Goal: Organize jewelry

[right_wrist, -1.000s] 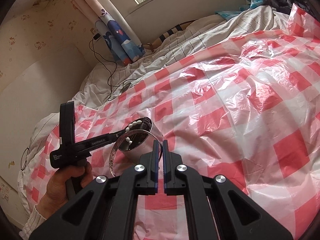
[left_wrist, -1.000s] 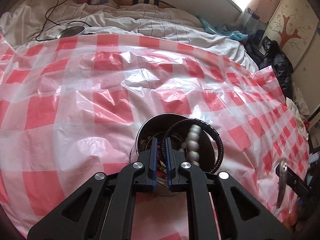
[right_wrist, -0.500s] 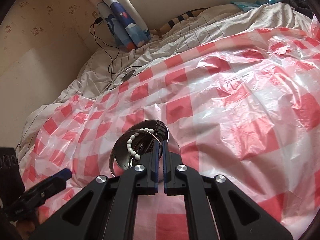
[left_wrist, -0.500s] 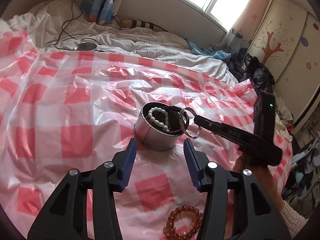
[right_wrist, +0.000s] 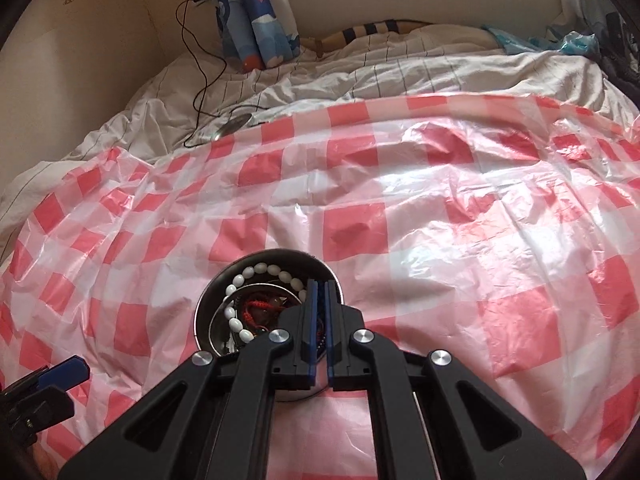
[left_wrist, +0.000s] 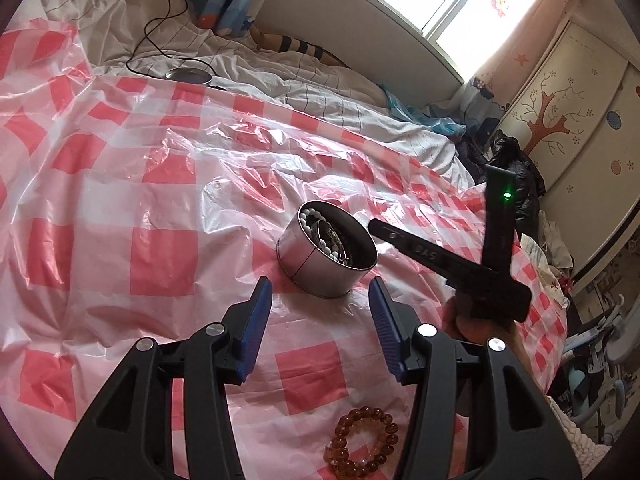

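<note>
Jewelry tin (left_wrist: 326, 254) betw open left gripper (left_wrist: 320, 316) jaws; right gripper (right_wrist: 321, 286) jaws closed, empty

A round tin (left_wrist: 326, 258) stands on the plastic sheet (left_wrist: 160, 200) that covers the bed. Inside the tin lie a string of beads (right_wrist: 256, 280) and other jewelry. A beaded bracelet (left_wrist: 362, 440) lies on the sheet nearer to the left camera than the tin. Behind the sheet, a cable (left_wrist: 168, 20) runs over the bedding (left_wrist: 320, 80).
</note>
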### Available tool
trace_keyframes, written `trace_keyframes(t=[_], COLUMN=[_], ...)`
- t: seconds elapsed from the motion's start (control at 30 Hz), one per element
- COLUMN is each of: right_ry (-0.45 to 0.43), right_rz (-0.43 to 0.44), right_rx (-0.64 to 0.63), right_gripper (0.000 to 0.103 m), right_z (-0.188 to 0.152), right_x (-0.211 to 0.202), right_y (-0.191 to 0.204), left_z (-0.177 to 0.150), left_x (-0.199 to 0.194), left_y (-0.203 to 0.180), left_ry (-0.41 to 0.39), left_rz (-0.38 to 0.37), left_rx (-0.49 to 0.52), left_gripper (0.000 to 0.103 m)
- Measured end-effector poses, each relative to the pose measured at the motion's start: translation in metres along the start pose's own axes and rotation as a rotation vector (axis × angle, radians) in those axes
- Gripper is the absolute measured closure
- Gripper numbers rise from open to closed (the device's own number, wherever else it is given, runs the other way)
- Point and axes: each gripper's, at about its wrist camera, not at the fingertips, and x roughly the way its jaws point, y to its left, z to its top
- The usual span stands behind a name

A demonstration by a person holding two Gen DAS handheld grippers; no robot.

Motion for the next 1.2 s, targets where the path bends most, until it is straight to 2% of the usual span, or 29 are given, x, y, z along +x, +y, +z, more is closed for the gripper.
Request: trace_keyframes(t=[0.1, 0.2, 0.23, 0.27, 0.3, 0.37, 0.43, 0.53, 0.7, 0.83, 1.1, 1.2], right_ry=[-0.034, -0.048, -0.053, -0.064, -0.084, -0.105, -0.108, -0.066, -0.080, -0.061, -0.042, -0.045], right_rz=[0.002, 0.003, -0.002, -0.016, -0.039, -0.047, -0.036, -0.029, -0.047, -0.050, -0.022, -0.017], right_rx=[-0.027, -0.059, -0.068, -0.076, -0.086, -0.102, -0.091, -0.067, -0.124, -0.119, -0.097, -0.108], right_gripper=[0.099, 0.095, 0.076, 0.051, 0.045, 0.045, 0.045, 0.045, 0.041, 0.039, 0.038, 0.035], right_z=[-0.014, -0.044, -0.055, -0.066, -0.076, -0.094, -0.110, -0.120, -0.124, -0.125, -0.121, -0.121], right_x=[-0.037, -0.075, -0.087, -0.097, -0.108, -0.124, -0.129, -0.120, -0.115, -0.108, -0.102, -0.103], right_y=[-0.004, -0.005, -0.006, -0.005, -0.004, -0.001, 0.000, 0.003, 0.017, 0.016, 0.015, 0.018], left_z=[-0.002, -0.008, -0.011, -0.015, -0.020, -0.034, -0.049, -0.059, -0.068, -0.067, -0.067, -0.068], left_x=[0.000, 0.000, 0.000, -0.001, -0.004, -0.011, -0.017, -0.017, -0.022, -0.018, -0.015, -0.015], left_y=[-0.004, -0.021, -0.030, -0.037, -0.042, -0.050, -0.055, -0.061, -0.070, -0.064, -0.069, -0.070], left_ry=[0.006, 0.006, 0.003, -0.004, -0.014, -0.035, -0.047, -0.043, -0.092, -0.072, -0.078, -0.078], left_rz=[0.014, 0.110, 0.144, 0.170, 0.198, 0.255, 0.310, 0.359, 0.456, 0.462, 0.464, 0.463], left_rx=[0.021, 0.127, 0.170, 0.205, 0.228, 0.248, 0.259, 0.297, 0.404, 0.396, 0.417, 0.417], left_gripper=[0.055, 0.055, 0.053, 0.050, 0.048, 0.036, 0.028, 0.025, 0.016, 0.016, 0.014, 0.014])
